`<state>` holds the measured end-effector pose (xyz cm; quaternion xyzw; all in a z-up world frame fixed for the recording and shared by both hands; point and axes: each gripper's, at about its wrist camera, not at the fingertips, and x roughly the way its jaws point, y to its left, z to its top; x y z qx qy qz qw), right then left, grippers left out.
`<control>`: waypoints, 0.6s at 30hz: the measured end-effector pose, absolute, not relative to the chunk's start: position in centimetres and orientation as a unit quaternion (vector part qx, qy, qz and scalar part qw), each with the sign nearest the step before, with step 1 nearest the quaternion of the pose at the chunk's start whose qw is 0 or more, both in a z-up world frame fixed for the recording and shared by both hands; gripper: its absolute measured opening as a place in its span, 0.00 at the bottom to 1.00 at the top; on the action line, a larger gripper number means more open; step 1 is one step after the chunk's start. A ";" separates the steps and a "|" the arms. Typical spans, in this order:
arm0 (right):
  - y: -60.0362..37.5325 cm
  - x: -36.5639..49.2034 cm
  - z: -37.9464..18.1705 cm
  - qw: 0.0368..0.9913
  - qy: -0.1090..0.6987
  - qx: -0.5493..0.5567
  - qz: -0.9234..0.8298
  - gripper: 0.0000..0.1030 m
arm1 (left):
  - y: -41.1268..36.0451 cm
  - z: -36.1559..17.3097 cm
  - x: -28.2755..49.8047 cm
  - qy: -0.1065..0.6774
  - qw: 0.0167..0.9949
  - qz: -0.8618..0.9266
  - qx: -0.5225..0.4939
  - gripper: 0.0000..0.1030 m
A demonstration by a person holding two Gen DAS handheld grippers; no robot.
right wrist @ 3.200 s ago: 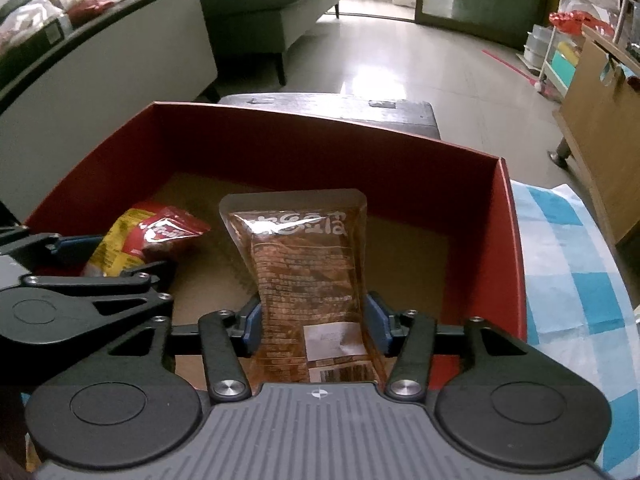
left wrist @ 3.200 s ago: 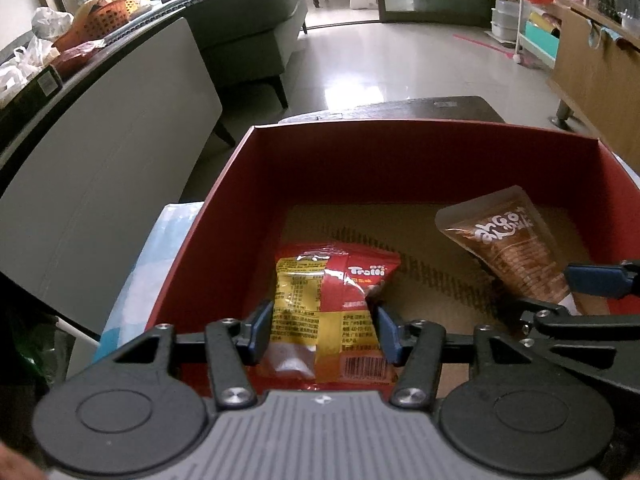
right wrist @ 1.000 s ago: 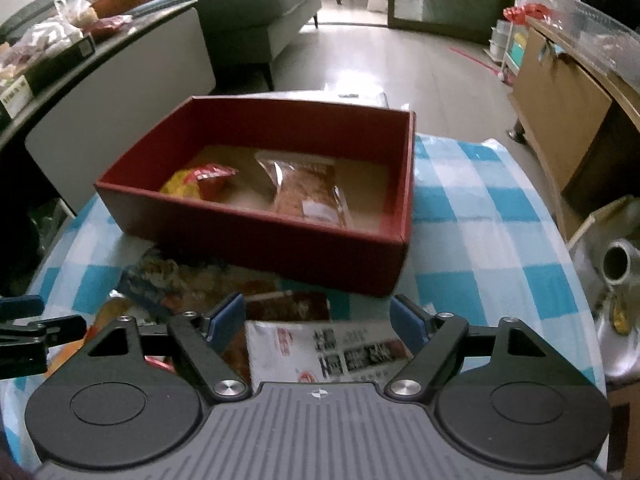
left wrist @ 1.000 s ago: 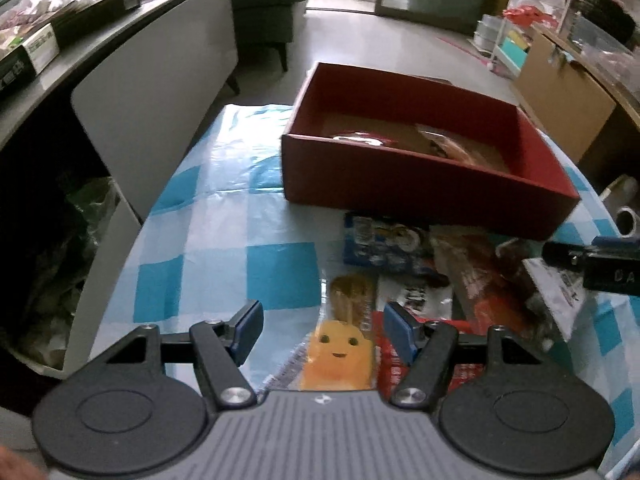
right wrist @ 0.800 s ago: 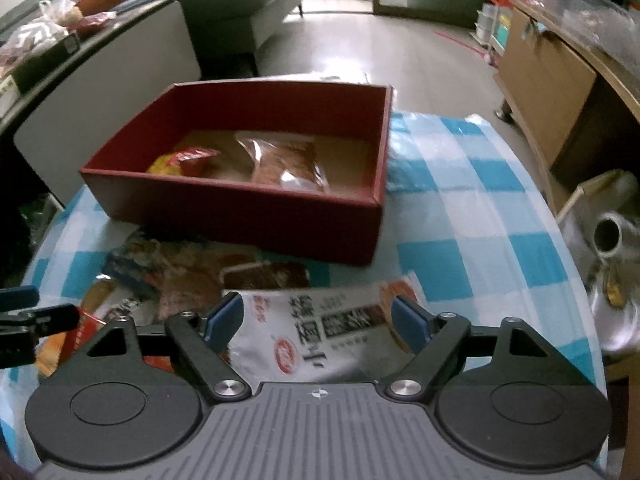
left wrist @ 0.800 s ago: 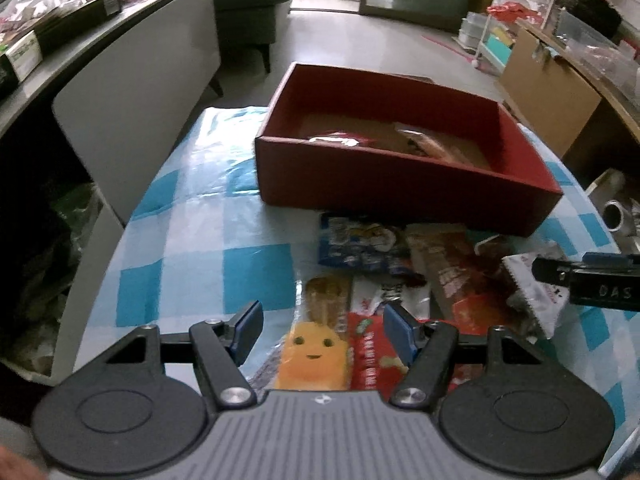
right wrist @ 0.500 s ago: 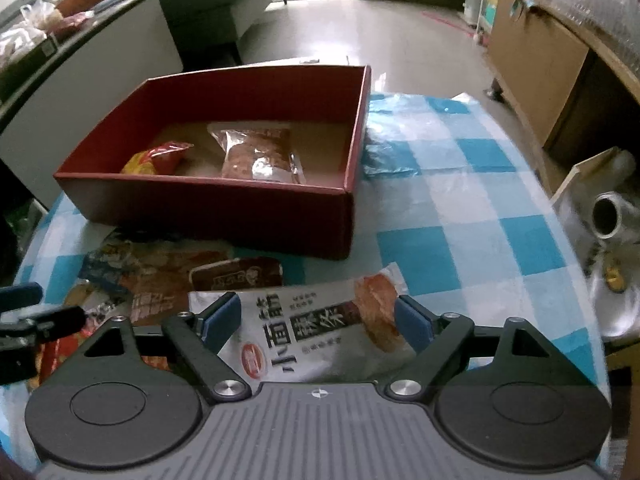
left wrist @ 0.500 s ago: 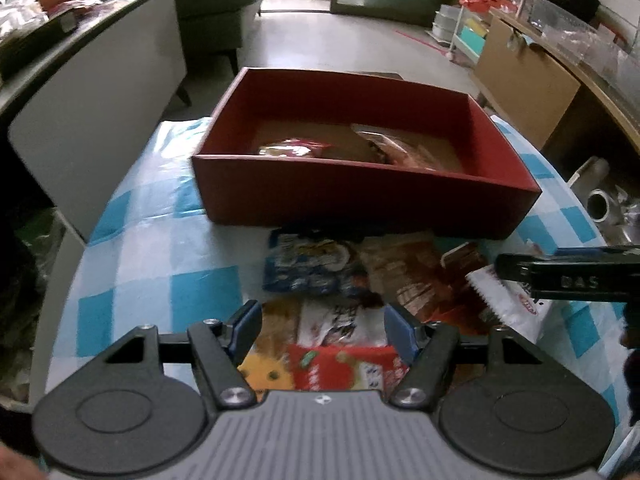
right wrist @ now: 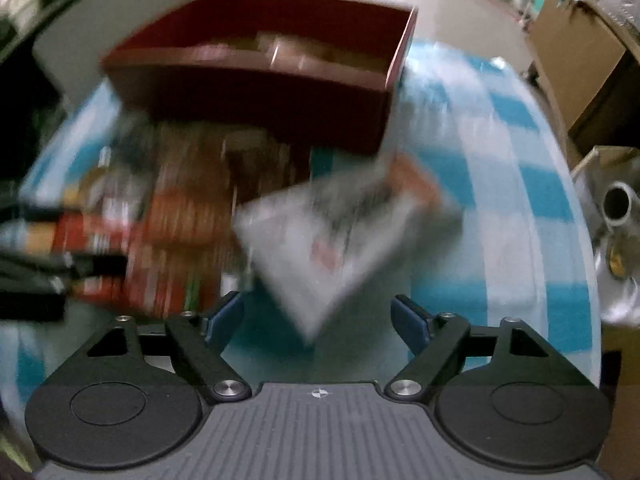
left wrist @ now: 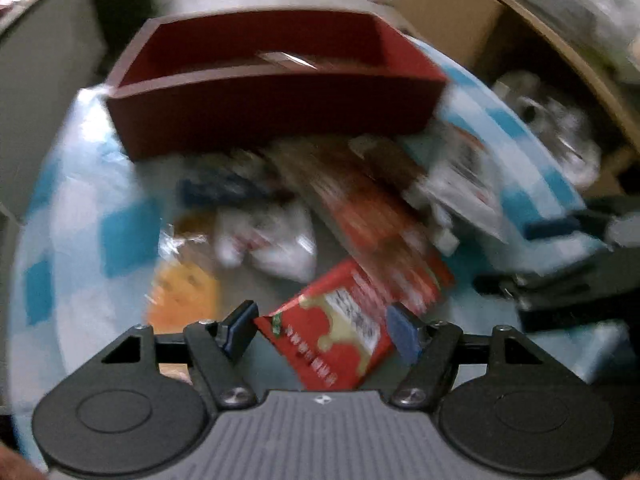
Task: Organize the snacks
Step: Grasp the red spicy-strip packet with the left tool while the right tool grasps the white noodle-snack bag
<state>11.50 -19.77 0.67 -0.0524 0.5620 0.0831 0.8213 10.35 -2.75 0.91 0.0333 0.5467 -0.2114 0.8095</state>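
Between the spread fingers of left gripper (left wrist: 322, 330), a red packet (left wrist: 334, 338), ungripped. From right wrist only, white packet (right wrist: 328, 240) ahead of wide-open right gripper (right wrist: 318, 318), unheld.

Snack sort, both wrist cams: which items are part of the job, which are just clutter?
Job:
- red box
- red packet between the open left claw
- white packet ahead of the open right claw
- orange packet
- loose snack pile

Clutter:
- foil roll
- checked tablecloth
- wooden cabinet
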 end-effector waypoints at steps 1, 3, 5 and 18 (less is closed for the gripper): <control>-19.9 10.9 0.5 0.818 0.567 -0.057 0.082 0.83 | -2.7 0.9 9.8 0.550 0.804 -0.224 0.031 0.63; -20.6 10.0 0.9 0.821 0.564 -0.048 0.075 0.83 | -2.7 1.3 9.1 0.545 0.802 -0.244 0.031 0.63; -21.8 9.6 1.7 0.833 0.549 -0.018 0.065 0.87 | -2.5 2.0 8.7 0.533 0.807 -0.253 0.030 0.63; -25.5 13.9 2.0 0.837 0.525 0.153 0.022 0.88 | -8.4 -0.8 9.4 0.492 0.814 -0.248 0.184 0.74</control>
